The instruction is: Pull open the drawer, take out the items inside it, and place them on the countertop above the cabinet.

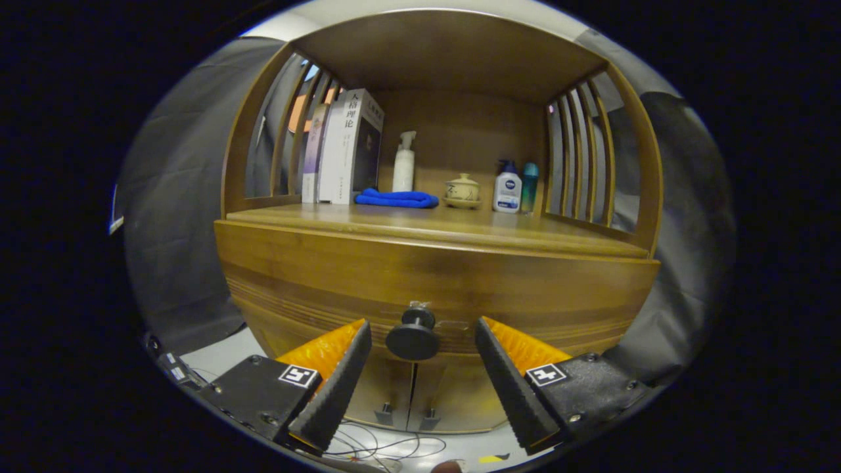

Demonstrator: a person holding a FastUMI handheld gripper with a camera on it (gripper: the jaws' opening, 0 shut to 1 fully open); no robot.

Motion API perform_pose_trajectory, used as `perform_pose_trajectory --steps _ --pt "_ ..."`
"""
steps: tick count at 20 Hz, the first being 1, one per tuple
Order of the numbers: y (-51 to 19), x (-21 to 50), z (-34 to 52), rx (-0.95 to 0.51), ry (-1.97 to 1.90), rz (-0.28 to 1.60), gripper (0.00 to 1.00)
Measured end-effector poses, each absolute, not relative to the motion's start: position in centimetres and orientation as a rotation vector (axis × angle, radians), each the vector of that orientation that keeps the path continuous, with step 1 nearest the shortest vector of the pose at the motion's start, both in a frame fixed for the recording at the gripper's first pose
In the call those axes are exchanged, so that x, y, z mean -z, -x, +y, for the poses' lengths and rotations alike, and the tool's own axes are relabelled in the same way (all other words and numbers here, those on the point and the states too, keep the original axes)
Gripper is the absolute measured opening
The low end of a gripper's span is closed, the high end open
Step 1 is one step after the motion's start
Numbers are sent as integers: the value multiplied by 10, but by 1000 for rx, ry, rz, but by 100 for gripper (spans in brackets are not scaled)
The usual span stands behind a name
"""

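Note:
A wooden cabinet faces me with its drawer (433,282) closed. The drawer's round black knob (412,339) sticks out at the middle of its front. My gripper (420,341) is open, its two orange-and-black fingers (341,368) standing left and right of the knob with a gap on each side. Whatever lies inside the drawer is hidden. The countertop (427,226) runs just above the drawer front.
On the countertop stand books (345,148) at the left, a folded blue cloth (397,198), a white pump bottle (404,163), a small lidded pot (462,190) and two bottles (508,188) at the right. Slatted sides close the shelf. Two lower doors (414,394) and cables lie below.

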State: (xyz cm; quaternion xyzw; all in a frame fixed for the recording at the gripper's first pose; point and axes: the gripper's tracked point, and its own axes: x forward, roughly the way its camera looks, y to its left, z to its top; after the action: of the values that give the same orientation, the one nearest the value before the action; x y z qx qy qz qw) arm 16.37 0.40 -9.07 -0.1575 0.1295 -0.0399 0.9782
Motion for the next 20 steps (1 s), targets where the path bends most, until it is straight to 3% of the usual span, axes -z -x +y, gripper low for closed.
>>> perform_pose_trajectory --steps 12,20 --pt "-177 113 5 100 292 336 50" --pt "-171 112 6 68 277 322 37"
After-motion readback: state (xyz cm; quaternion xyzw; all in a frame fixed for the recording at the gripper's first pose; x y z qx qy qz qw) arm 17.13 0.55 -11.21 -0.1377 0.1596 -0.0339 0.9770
